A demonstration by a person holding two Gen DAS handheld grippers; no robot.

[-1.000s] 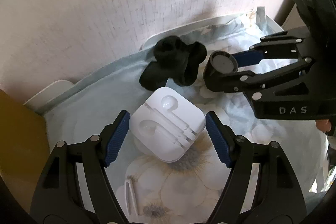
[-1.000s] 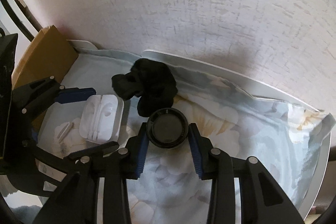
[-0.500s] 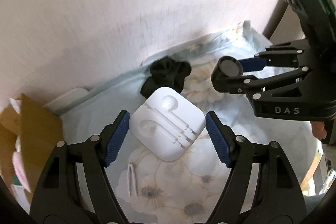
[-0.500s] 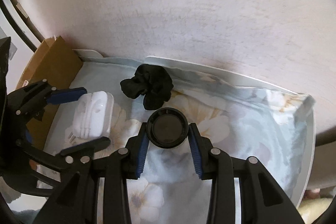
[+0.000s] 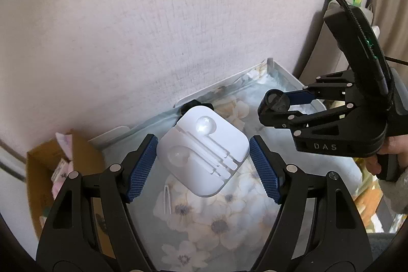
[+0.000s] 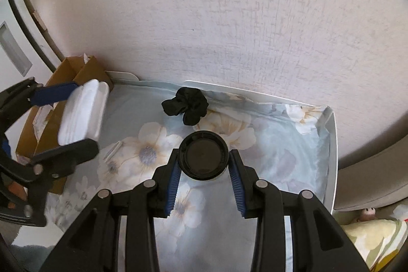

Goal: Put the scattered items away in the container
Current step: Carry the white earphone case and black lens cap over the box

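Observation:
My left gripper (image 5: 203, 162) is shut on a white earphone case (image 5: 204, 149) and holds it high above the floral-cloth table (image 5: 219, 226). It also shows in the right wrist view (image 6: 83, 114) at the left, near a brown cardboard box (image 6: 63, 83). My right gripper (image 6: 204, 173) is shut on a round black jar (image 6: 202, 156), also lifted; it shows in the left wrist view (image 5: 276, 101) at the right. A black scrunchie (image 6: 187, 106) lies on the cloth by the wall. A small white clip (image 5: 167, 198) lies on the cloth.
The cardboard box (image 5: 46, 170) stands at the table's left end with papers inside. A white wall rises right behind the table. The table's white rim (image 6: 331, 144) ends at the right, with a yellow-green cloth (image 6: 372, 233) below it.
Both grippers have risen well above the table with their objects. The left gripper with the case has moved toward the cardboard box; the scrunchie now looks far below.

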